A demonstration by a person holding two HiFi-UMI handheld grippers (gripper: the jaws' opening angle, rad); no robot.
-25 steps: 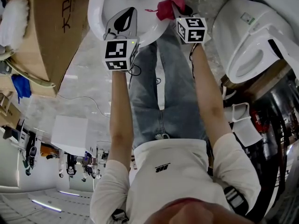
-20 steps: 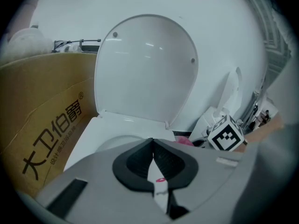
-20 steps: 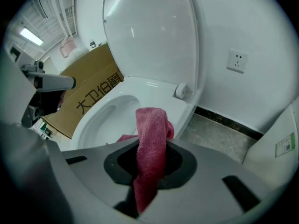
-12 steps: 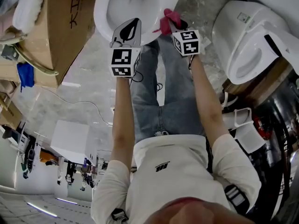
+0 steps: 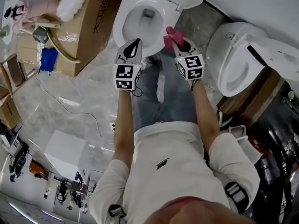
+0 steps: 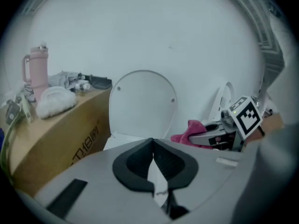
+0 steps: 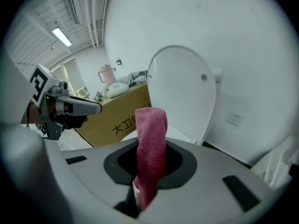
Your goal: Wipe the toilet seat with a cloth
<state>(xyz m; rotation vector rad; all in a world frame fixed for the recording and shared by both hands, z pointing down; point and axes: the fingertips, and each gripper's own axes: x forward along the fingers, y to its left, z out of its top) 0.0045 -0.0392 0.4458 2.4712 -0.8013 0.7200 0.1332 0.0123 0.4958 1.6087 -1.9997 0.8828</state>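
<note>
Clamping the cloth (image 5: 172, 35), right claw (image 5: 181, 44) hangs by the toilet (image 5: 120, 24); left claw (image 5: 131, 45) together; floor (image 5: 77, 94) seemingly marbled.

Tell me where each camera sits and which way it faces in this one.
Head view: on the person's head, looking steeply down at the toilet; forearms, torso, legs, left gripper and right gripper show.
Left gripper view: on the left gripper, facing the raised lid along its shut jaws; the right gripper shows at right.
Right gripper view: on the right gripper, facing the lid past the pink cloth clamped in its jaws.
Shared: both gripper views show the lid and the cardboard box.
</note>
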